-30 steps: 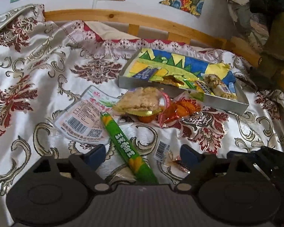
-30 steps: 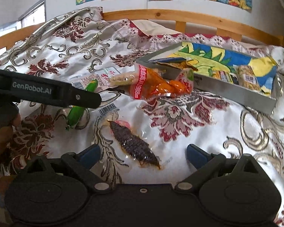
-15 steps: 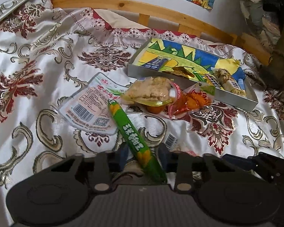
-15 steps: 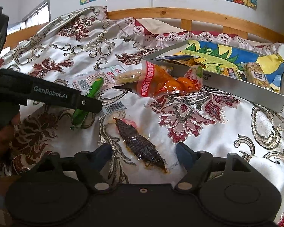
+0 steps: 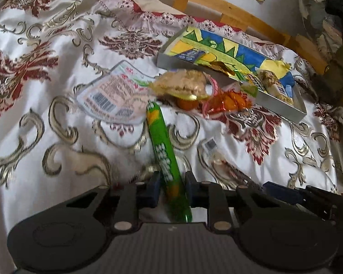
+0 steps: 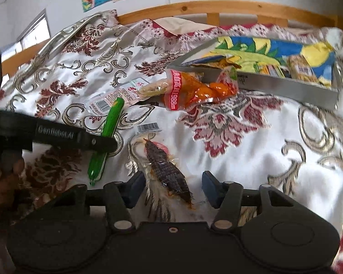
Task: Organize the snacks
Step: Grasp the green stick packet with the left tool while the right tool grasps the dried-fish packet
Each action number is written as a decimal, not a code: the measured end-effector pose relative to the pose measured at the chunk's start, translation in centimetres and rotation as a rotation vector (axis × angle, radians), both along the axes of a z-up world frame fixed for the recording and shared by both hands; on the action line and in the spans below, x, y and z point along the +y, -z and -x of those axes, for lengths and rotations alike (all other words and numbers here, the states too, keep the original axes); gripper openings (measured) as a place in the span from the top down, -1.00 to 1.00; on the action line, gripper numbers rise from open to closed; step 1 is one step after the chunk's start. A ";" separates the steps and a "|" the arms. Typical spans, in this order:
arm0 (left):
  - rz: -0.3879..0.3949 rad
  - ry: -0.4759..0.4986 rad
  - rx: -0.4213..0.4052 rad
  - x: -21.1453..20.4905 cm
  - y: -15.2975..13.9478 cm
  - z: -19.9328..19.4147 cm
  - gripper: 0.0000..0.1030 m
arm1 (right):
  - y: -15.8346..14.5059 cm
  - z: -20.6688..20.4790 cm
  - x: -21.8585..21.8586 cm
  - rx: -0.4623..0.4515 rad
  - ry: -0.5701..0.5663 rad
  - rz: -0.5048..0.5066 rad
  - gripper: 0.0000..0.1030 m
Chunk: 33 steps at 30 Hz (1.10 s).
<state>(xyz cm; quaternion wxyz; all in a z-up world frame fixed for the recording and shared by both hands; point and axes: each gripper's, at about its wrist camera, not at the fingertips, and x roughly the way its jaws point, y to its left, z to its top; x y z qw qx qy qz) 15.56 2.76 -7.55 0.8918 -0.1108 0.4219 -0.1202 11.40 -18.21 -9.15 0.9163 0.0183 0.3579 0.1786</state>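
A green sausage stick lies on the patterned bedspread and runs back between my left gripper's blue pads. The jaws are closing and the pads touch its sides. From the right wrist, one of the left gripper's fingers crosses the same green stick. My right gripper straddles a dark brown snack in a clear packet. Its jaws are closing, with gaps still showing on both sides. A grey box with a colourful lining holds several snacks at the back right.
An orange packet, a beige crumbly snack and a flat white packet with a barcode lie in front of the grey box. A wooden bed rail runs along the back. A hand shows at the left.
Both pairs of jaws have narrowed from wide apart: the left onto the green stick, the right towards the dark snack. Both views have rolled slightly.
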 end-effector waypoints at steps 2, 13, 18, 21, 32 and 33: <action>0.008 -0.001 0.010 0.0 0.0 0.2 0.52 | -0.3 0.4 0.1 0.004 0.007 -0.002 -0.07; 0.032 -0.038 -0.004 0.2 0.4 -1.3 0.33 | 0.2 -0.2 -0.2 -0.034 0.019 -0.013 -0.57; 0.011 -0.027 -0.024 -0.2 0.5 -1.6 0.31 | 0.5 -0.8 0.4 -0.055 -0.009 0.012 -0.56; 0.009 -0.027 -0.027 -0.2 0.5 -1.6 0.32 | 0.7 -0.9 0.6 -0.052 -0.017 0.018 -0.38; 0.001 -0.001 -0.048 -0.9 -0.3 -0.8 0.57 | 0.3 -0.2 1.4 -0.065 -0.014 0.068 0.01; 0.002 0.008 -0.054 -1.1 -0.4 -0.7 0.58 | 0.2 -0.1 1.4 -0.068 -0.013 0.070 0.01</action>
